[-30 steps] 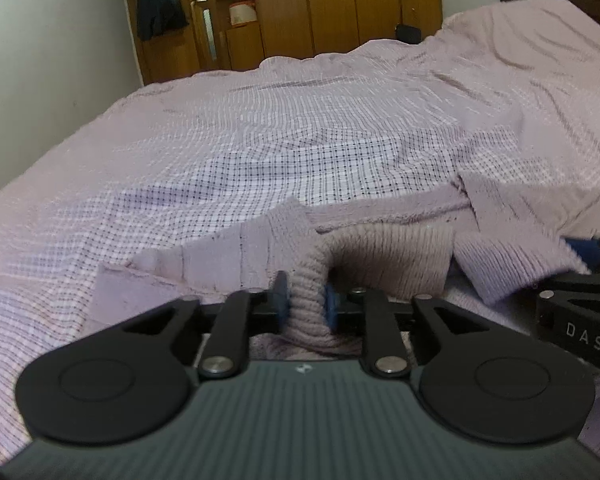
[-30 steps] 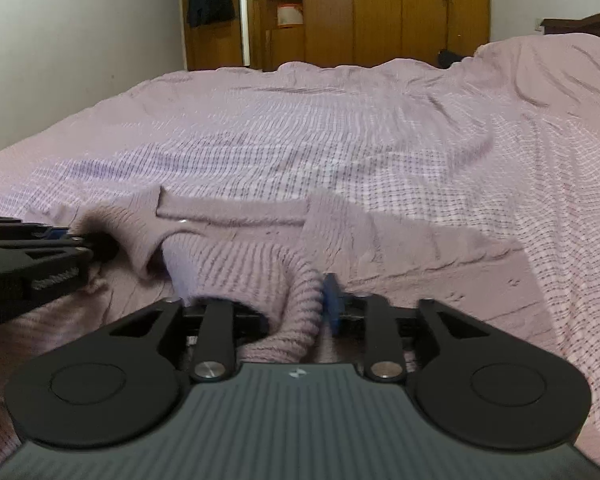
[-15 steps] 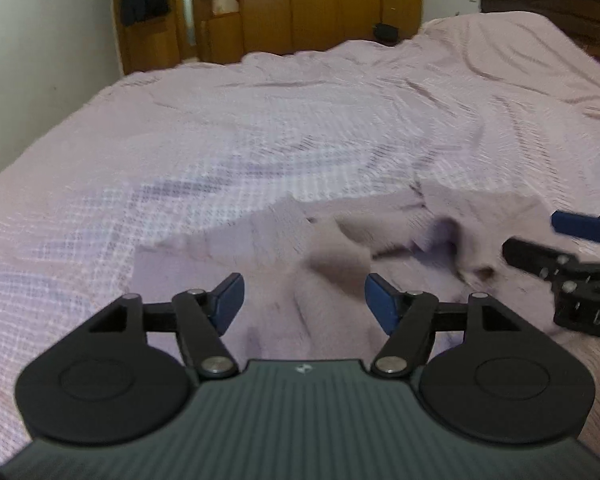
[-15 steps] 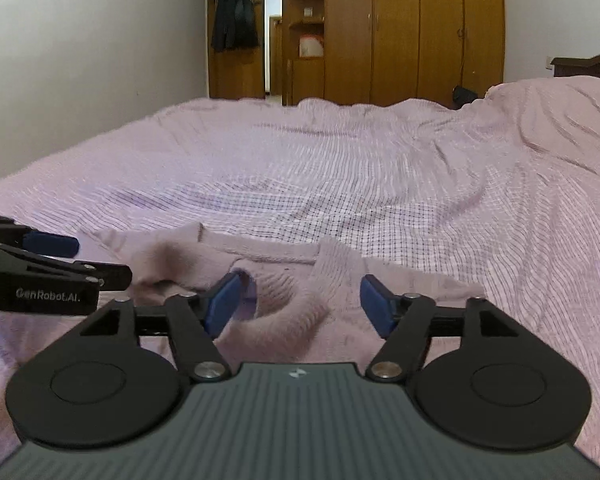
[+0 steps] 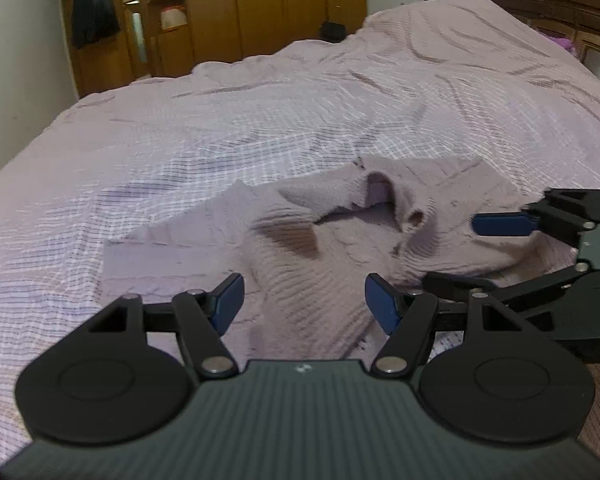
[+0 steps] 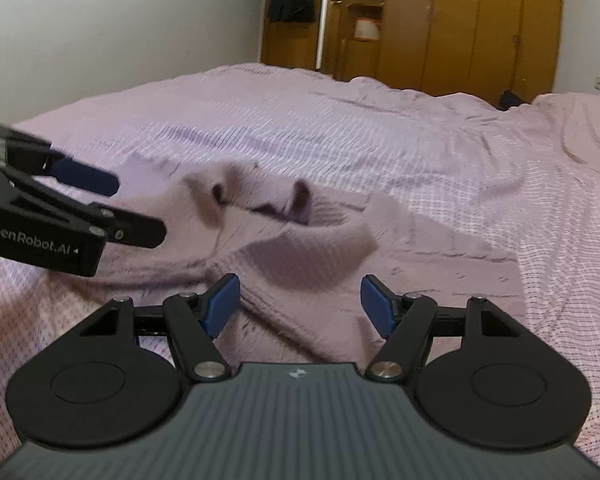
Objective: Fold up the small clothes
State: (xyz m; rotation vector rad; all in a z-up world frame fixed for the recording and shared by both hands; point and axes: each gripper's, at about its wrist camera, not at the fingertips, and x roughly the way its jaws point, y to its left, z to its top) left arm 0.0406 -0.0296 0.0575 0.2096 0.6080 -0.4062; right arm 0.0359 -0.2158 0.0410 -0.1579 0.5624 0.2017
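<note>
1. Knit sweater (image 5: 332, 248), pale mauve, ribbed: lies rumpled on the bed cover (image 5: 260, 120), directly ahead of both grippers, partly bunched, neck opening uppermost.
2. Long axis: runs roughly crosswise to both grippers; a flat sleeve or hem panel extends toward the left side in the left wrist view.
3. Left gripper (image 5: 304, 304): jaws spread wide, holding nothing, low over the sweater's near edge.
4. Right gripper (image 6: 300, 304): jaws likewise spread and empty, near a raised fold of knit (image 6: 312, 252).
5. Proximity: both sit about equally close; the left is nearer the flat panel, the right nearer the bunched collar.
6. Containers: none in view on the bed.
7. Background: wooden wardrobe (image 5: 284, 8), beyond the bed.
</note>
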